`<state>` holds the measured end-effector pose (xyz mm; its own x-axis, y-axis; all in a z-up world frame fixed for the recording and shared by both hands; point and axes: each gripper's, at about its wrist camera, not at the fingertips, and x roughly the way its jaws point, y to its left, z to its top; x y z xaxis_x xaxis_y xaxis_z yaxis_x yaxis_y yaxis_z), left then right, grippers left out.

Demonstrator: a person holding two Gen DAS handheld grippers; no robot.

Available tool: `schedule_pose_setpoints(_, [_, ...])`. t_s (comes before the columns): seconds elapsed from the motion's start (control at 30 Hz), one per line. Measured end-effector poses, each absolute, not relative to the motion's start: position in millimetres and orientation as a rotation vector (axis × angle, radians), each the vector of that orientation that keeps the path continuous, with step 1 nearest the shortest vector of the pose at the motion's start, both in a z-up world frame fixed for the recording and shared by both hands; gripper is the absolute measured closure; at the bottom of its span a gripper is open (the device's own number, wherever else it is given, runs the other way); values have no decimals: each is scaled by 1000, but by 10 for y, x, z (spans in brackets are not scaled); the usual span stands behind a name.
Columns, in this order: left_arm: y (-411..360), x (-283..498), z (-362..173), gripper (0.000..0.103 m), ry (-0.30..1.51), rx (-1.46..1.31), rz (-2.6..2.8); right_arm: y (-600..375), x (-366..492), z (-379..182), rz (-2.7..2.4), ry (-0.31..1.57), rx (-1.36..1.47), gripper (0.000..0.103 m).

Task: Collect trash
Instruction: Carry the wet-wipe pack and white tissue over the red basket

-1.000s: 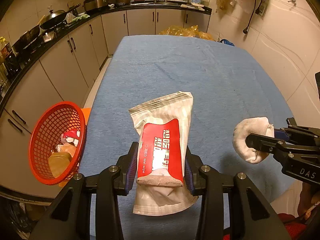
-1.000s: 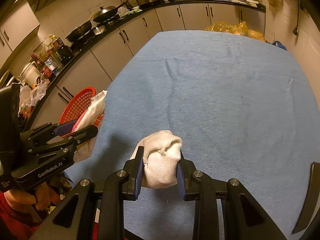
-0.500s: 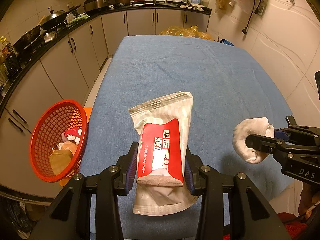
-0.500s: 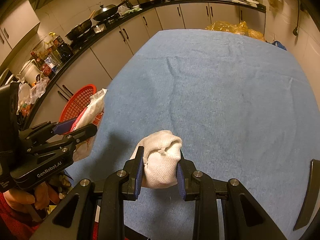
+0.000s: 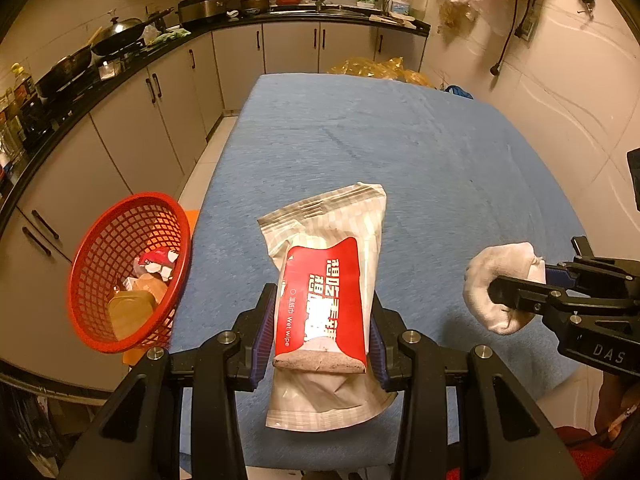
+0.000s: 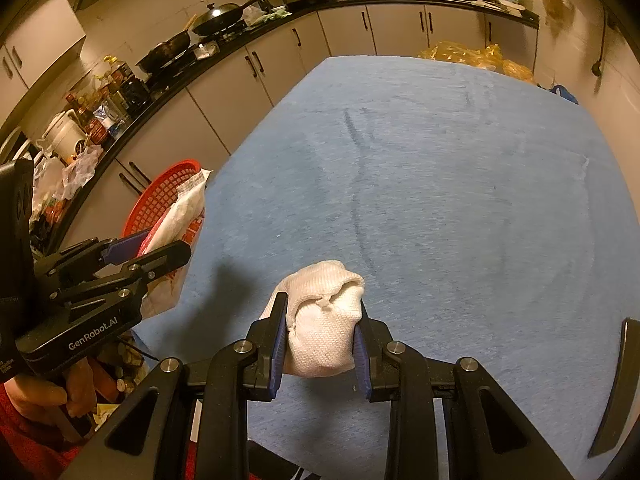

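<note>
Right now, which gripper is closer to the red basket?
Left. The left gripper, holding the wet wipe pack, sits right beside the red basket; the right gripper, holding a white wad, is farther across the blue table.

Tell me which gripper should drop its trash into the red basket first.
Left, probably. The left gripper, shut on the wet wipe pack, is right next to the red basket; the right gripper, holding the white wad, would have to reach past it.
</note>
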<state>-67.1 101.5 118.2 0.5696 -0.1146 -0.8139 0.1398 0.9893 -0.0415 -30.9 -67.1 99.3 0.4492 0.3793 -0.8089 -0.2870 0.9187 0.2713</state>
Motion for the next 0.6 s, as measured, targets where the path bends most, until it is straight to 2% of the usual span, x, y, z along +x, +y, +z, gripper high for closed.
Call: schedule_pose_setpoints(0.6, [1382,-837,1172,64,949,-42,-99,-332,-351,1010,450,1049,45,72])
